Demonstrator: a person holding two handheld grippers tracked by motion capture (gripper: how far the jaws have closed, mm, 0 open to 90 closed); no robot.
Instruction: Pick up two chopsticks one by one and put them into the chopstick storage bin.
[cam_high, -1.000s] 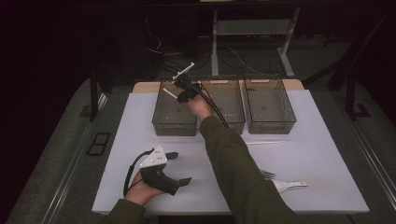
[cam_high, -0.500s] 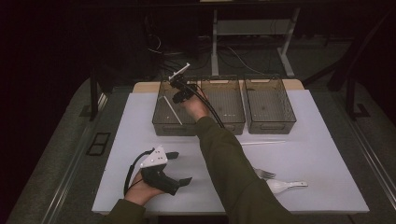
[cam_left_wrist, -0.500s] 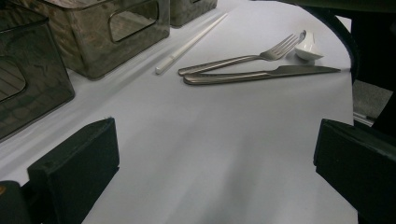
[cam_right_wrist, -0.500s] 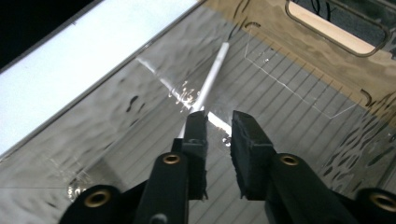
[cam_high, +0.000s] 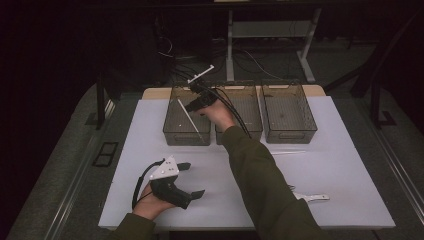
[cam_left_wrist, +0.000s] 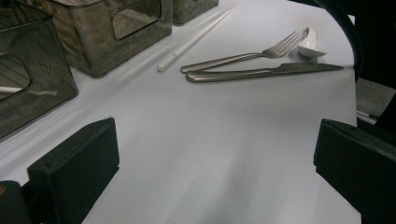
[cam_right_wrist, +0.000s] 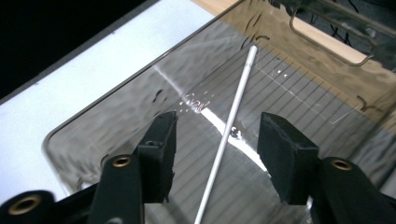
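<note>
The right gripper (cam_right_wrist: 215, 140) is held over the leftmost of three smoky clear bins (cam_high: 172, 127), which stand in a row at the far edge of the white worktop (cam_high: 150, 130). Its jaws have just been opening and now stand fairly wide apart, with nothing pressed between the pads. A white chopstick (cam_right_wrist: 229, 135) is seen below the gap, lying slantwise inside that bin, one end up toward the far wall; in the high view the chopstick (cam_high: 190, 119) leans across the bin's interior. The left gripper (cam_high: 187, 180) is held low over the worktop, near of the leftmost bin, with its jaws wide apart and bare worktop between them. In the left gripper view a second white chopstick (cam_left_wrist: 191, 42) lies just beside the bins, and a fork (cam_left_wrist: 243, 57), a knife (cam_left_wrist: 261, 73) and a white spoon (cam_left_wrist: 311, 45) lie close together beyond it.
</note>
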